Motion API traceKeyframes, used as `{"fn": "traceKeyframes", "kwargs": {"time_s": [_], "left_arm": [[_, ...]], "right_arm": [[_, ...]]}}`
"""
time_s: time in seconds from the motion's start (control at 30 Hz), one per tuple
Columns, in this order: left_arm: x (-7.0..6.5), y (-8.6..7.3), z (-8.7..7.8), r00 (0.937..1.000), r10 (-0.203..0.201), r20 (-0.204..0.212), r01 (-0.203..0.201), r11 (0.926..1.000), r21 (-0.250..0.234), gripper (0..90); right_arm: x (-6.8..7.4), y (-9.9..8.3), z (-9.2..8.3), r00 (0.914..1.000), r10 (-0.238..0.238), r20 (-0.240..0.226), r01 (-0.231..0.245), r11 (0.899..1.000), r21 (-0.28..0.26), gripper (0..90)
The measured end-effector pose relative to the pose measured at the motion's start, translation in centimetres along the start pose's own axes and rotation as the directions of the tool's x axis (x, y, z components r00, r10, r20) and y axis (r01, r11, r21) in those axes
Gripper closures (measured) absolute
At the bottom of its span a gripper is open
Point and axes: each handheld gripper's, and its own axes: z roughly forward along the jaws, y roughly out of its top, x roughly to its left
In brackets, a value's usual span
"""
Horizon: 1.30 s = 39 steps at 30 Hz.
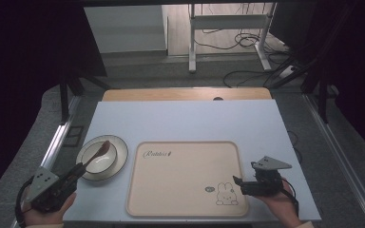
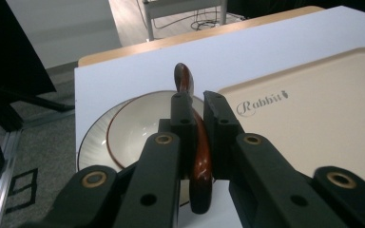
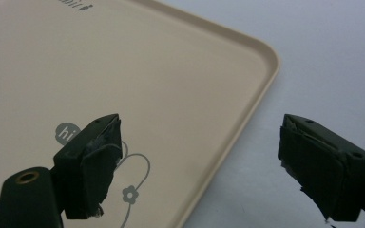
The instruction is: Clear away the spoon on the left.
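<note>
Left gripper (image 1: 78,170): we have it closed on the handle of a brown wooden spoon (image 1: 96,154), the jaws pinching the handle from both sides partway along its length. In the left gripper view the spoon (image 2: 199,156) runs straight out between the jaws, edge-on.

Spoon position: its bowl end hangs over the cream bowl (image 1: 103,153); we cannot tell whether it touches the bowl's inside or floats just above it.

Why we hold it so: gripping the handle back from the bowl end leaves the spoon's head free to go into or come out of the dish, and we judge the narrow handle needs this tight pinch to keep from twisting.

Bowl and plate: the bowl sits on a striped-rim plate (image 1: 86,173) at the left of the white table (image 1: 185,121), just beside the tray.

Right gripper (image 1: 238,181): we hold it with jaws spread wide and nothing between them, hovering at the right edge of the tray. In the right gripper view one jaw is over the tray surface, the other over the table.

Tray (image 1: 180,190): beige, bare, with a rabbit drawing (image 1: 226,194) near its front right corner and the word "Rabbit" at the back left. We read it as the likely place for the tableware.

Step in hand, as we judge it: handling the spoon at the bowl, right side waiting.
</note>
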Motion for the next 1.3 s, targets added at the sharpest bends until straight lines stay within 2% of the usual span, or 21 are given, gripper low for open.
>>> {"fn": "traceKeyframes", "kwargs": {"time_s": [0.37, 0.67, 1.3], "left_arm": [[-0.7, 1.9, 0.3, 0.9995, 0.017, 0.025, -0.017, 0.9995, -0.027, 84.3], [-1.9, 3.7, 1.7, 0.9967, 0.048, 0.066, -0.045, 0.9978, -0.048, 84.3], [-2.8, 5.4, 3.0, 0.9925, 0.067, 0.103, -0.061, 0.9961, -0.064, 84.3]], "right_arm": [[0.0, 0.0, -0.1, 1.0000, 0.000, 0.000, 0.000, 1.000, -0.002, 15.1], [-0.1, 0.0, -0.1, 1.0000, 0.000, 0.001, 0.000, 1.000, -0.002, 15.1], [-0.1, 0.0, -0.2, 1.0000, 0.002, 0.005, -0.002, 1.000, -0.005, 15.1]]}}
